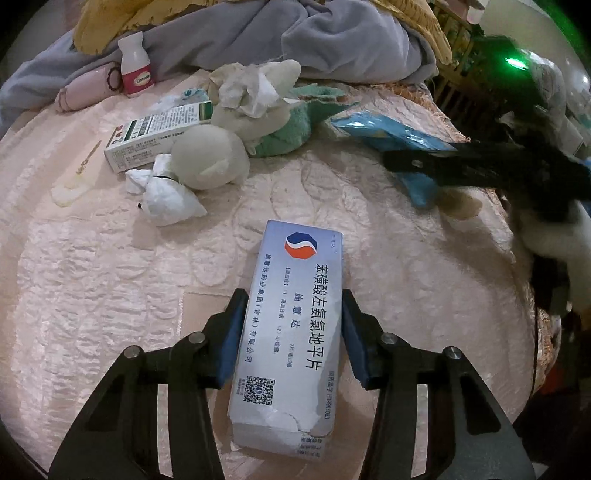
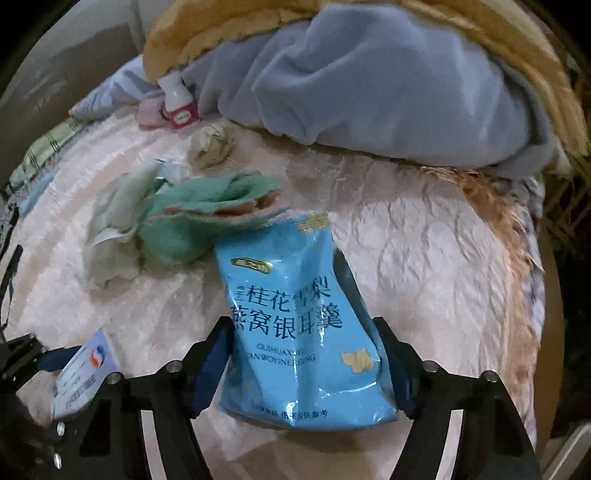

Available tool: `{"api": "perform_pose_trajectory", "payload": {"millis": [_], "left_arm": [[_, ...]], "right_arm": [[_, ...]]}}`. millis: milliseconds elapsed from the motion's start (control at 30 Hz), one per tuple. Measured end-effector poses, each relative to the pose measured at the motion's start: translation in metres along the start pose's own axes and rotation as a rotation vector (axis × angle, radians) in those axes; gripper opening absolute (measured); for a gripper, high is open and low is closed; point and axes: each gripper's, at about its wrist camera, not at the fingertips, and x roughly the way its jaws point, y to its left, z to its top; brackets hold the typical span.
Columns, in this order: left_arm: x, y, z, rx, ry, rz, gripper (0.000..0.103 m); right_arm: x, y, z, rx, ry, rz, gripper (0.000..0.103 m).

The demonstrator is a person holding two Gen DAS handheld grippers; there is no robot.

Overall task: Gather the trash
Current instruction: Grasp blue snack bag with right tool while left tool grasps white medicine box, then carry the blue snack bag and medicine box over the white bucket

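Observation:
On the pink quilted bed cover (image 1: 92,277) lies a white medicine box (image 1: 295,314) with a red and blue logo and a torn near end. My left gripper (image 1: 293,299) is shut on it, a blue pad against each long side. The right wrist view shows a crumpled blue snack packet (image 2: 295,332) pinched at its waist. My right gripper (image 2: 301,325) is shut on that packet, which rests against a green plush cloth (image 2: 207,214). The left wrist view catches the packet (image 1: 388,129) too, at the bed's right side.
White crumpled tissues (image 1: 166,195) lie beside a cream and green plush toy (image 1: 221,155). A green-and-white carton (image 1: 155,136) and a pink-labelled white bottle (image 1: 135,66) sit further back. A grey blanket (image 1: 258,33) is piled behind. The bed drops off at the right edge (image 1: 532,295).

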Motion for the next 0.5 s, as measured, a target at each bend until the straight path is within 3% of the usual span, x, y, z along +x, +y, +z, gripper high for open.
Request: {"api": "perform_pose_trajectory", "payload": {"millis": [233,500], "left_arm": [[-0.017,-0.010,-0.003,-0.006,-0.035,-0.014,0.047],[-0.039,-0.030,-0.006,0.015,-0.075,0.009,0.047]], "right_arm": [[-0.070,0.016,-0.059,0.073,-0.107,0.010,0.071],[-0.103,0.029,-0.120,0.170,-0.129,0.009,0.072]]}}
